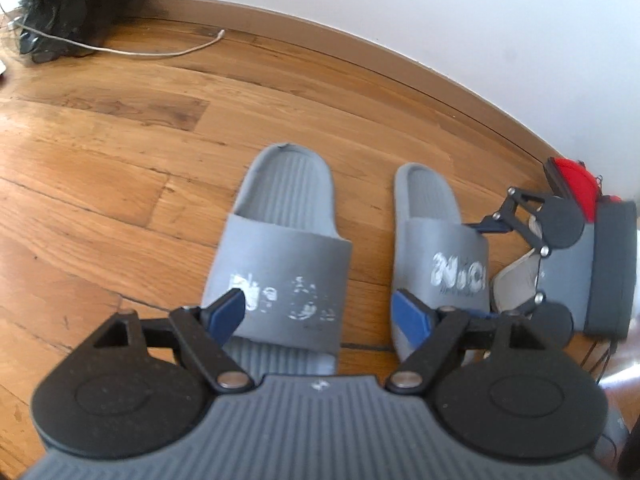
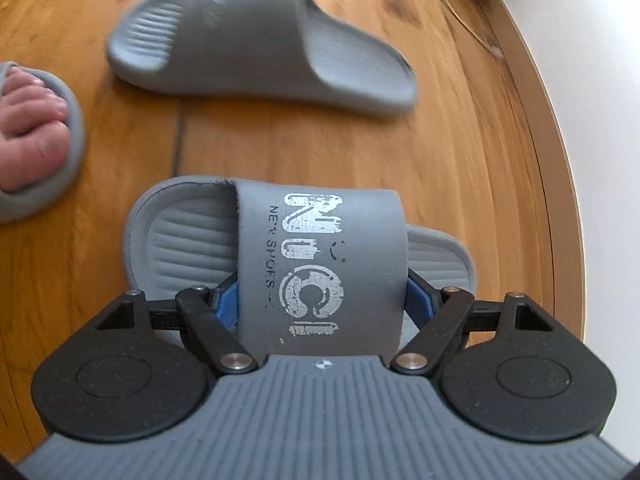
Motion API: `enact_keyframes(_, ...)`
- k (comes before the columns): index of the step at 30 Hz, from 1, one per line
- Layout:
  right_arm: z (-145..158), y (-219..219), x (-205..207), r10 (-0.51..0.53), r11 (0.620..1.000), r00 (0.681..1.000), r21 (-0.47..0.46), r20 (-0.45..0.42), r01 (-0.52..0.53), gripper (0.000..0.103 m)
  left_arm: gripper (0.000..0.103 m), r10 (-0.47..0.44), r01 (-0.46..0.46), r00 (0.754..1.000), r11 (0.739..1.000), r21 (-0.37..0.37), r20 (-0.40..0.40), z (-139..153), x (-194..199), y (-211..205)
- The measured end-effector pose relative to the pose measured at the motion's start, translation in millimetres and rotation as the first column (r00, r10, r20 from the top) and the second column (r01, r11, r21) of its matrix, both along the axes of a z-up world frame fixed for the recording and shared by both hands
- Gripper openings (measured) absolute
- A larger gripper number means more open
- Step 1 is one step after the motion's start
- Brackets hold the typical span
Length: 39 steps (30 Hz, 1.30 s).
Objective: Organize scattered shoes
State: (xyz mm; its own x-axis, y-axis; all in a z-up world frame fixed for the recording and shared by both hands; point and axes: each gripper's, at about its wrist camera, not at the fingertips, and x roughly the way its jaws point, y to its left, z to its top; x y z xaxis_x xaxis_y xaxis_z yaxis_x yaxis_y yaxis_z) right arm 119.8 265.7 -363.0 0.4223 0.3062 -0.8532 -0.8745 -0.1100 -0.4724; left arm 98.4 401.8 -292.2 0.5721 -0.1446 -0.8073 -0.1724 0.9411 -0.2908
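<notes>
Two grey slippers lie side by side on the wooden floor, heels toward the wall. My left gripper (image 1: 320,314) hangs open over the left slipper (image 1: 280,248). Its left pad is at the strap's edge and its right pad stands clear of the strap, near the other slipper. The right slipper (image 1: 436,248) has a white worn print on its strap. My right gripper (image 1: 484,270) reaches in from the right and straddles that strap. In the right wrist view my right gripper (image 2: 324,302) is shut on the printed slipper (image 2: 320,256), blue pads against both strap edges. The other slipper (image 2: 260,40) lies beyond, blurred.
A person's foot in a grey slipper (image 2: 32,140) stands at the left of the right wrist view. A black fluffy heap (image 1: 72,8) and a white cable (image 1: 160,53) lie by the baseboard (image 1: 360,56) at the far left. The white wall runs behind the slippers.
</notes>
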Motion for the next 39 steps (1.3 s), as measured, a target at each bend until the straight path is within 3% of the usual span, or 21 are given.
enact_keyframes(12, -1, 44, -18, 0.069, 0.996, 0.997, 0.051, -0.036, -0.067, 0.080, 0.080, 0.029, -0.029, 0.999, 0.999, 0.022, -0.020, -2, -1, 6)
enact_keyframes(17, 2, 50, -22, 0.046, 0.997, 0.997, 0.061, -0.054, -0.043, 0.083, 0.080, 0.014, -0.015, 1.000, 1.000, 0.021, 0.004, 3, 2, 3)
enact_keyframes(20, 25, 34, -29, 0.011, 0.993, 0.997, 0.116, -0.083, -0.002, 0.085, 0.080, -0.013, 0.013, 1.000, 0.999, 0.030, 0.025, 7, 6, -3)
enact_keyframes(22, 57, 7, -39, -0.037, 0.986, 0.990, 0.155, -0.136, 0.058, 0.087, 0.081, -0.053, 0.052, 0.997, 0.998, 0.030, 0.052, 14, 13, -14)
enact_keyframes(26, 113, -51, -53, -0.163, 0.972, 0.965, 0.134, -0.207, 0.193, 0.091, 0.081, -0.171, 0.171, 0.980, 0.985, 0.004, 0.107, 29, 36, -46)
enact_keyframes(30, 186, -131, -57, -0.421, 0.894, 0.876, 0.054, -0.233, 0.444, 0.100, 0.083, -0.296, 0.307, 0.945, 0.950, -0.063, 0.140, 42, 67, -93)
enact_keyframes(33, 231, -185, -50, -0.608, 0.767, 0.757, 0.069, -0.241, 0.638, 0.102, 0.088, -0.420, 0.435, 0.899, 0.890, -0.138, 0.123, 51, 100, -156)
enact_keyframes(35, 247, -219, -40, -0.704, 0.659, 0.662, 0.110, -0.257, 0.744, 0.102, 0.095, -0.459, 0.465, 0.885, 0.863, -0.196, 0.076, 49, 117, -192)
enact_keyframes(37, 249, -244, -28, -0.782, 0.555, 0.565, 0.120, -0.264, 0.823, 0.102, 0.095, -0.470, 0.454, 0.883, 0.857, -0.245, -0.007, 42, 133, -223)
enact_keyframes(38, 246, -246, -23, -0.796, 0.535, 0.544, 0.112, -0.263, 0.837, 0.102, 0.095, -0.463, 0.434, 0.885, 0.862, -0.262, -0.057, 36, 141, -235)
enact_keyframes(39, 240, -252, -12, -0.839, 0.470, 0.473, 0.078, -0.271, 0.879, 0.102, 0.095, -0.453, 0.409, 0.885, 0.868, -0.282, -0.111, 29, 149, -248)
